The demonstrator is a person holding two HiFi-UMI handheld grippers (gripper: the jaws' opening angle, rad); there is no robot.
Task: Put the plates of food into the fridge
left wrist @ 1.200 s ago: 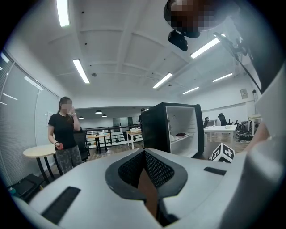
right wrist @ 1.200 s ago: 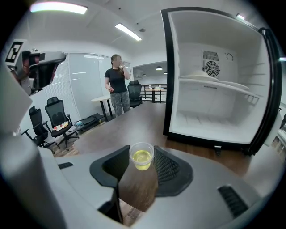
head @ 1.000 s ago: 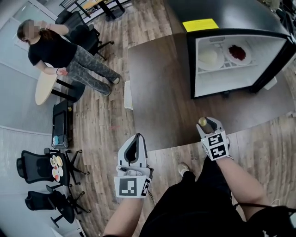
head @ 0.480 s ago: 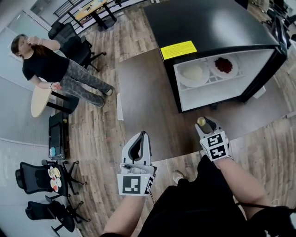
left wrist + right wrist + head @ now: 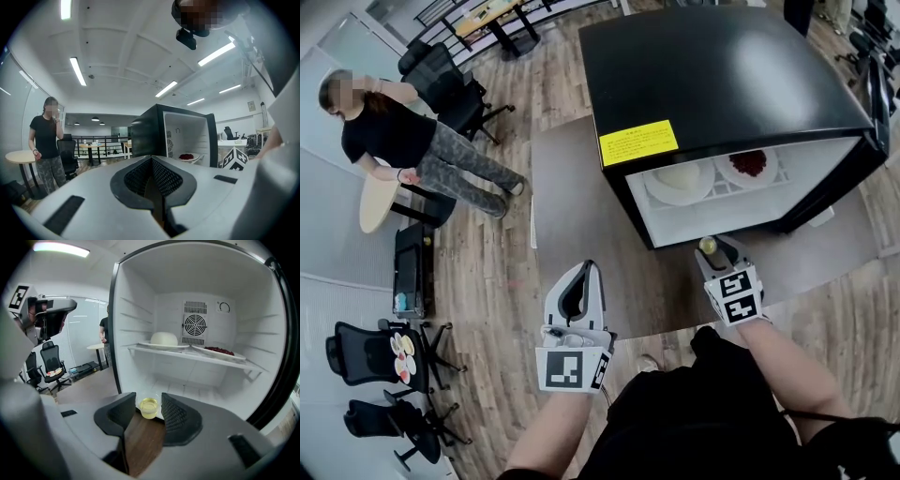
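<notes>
Holding a small cup of yellow liquid (image 5: 149,408) pinched in my right tongs (image 5: 149,401), I face the open fridge (image 5: 722,84), which stands on the dark counter (image 5: 572,187). Both plates sit on the fridge's shelf (image 5: 197,357): the plate with a white mound (image 5: 680,180) at its left, the plate of red food (image 5: 750,165) at its right. My left tongs (image 5: 581,277) are closed on nothing, in front of the fridge, off its left corner.
</notes>
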